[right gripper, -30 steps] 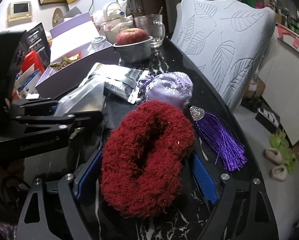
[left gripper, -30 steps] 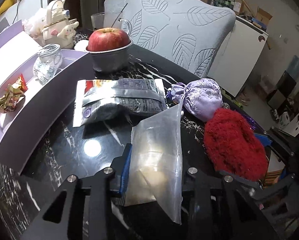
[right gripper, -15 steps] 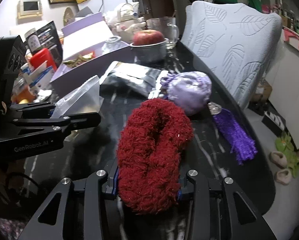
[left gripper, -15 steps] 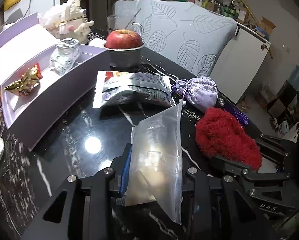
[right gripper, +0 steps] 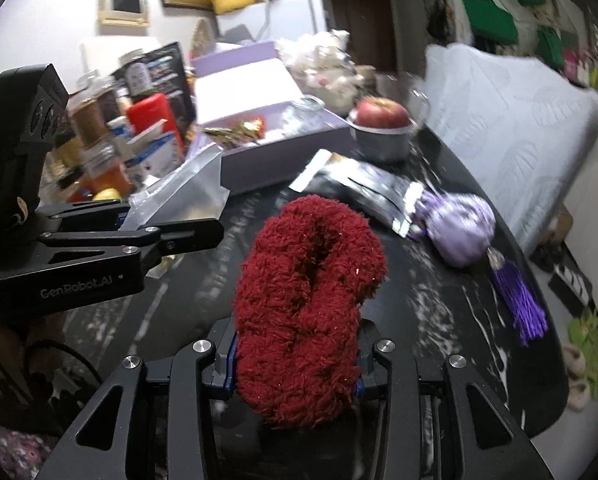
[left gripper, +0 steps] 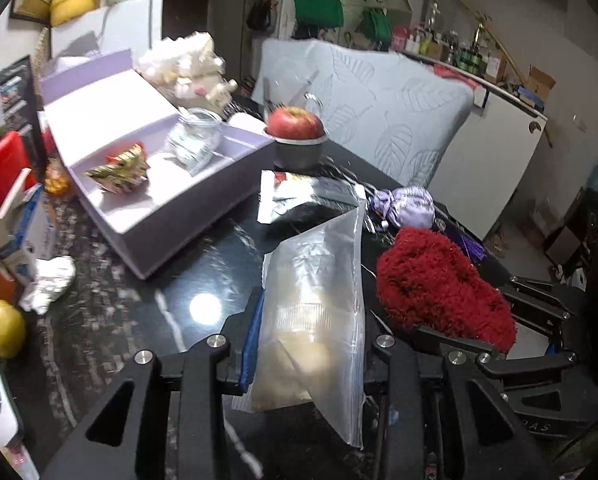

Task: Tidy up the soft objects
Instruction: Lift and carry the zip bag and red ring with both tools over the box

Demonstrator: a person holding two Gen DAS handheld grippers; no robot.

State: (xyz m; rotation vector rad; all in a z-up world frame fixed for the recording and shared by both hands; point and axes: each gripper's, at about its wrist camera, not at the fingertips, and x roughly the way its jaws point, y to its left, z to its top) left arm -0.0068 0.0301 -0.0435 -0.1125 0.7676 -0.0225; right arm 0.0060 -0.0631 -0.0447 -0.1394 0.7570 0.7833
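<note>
Two grippers work side by side above the desk [left gripper: 147, 308]: left gripper [left gripper: 307, 356] clamps a clear bag [left gripper: 319, 300], opening pointing far; right gripper [right gripper: 295, 364] squeezes red fluff [right gripper: 307, 292], just right of it.

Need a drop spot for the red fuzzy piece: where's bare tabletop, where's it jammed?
Free: the dark table between the lilac box and the clear zip bag; also the strip between the box and the foil packet. Crowded: the left edge by the lemon and the cartons, and the far side around the lilac pouch, its tassel and the apple bowl.
</note>
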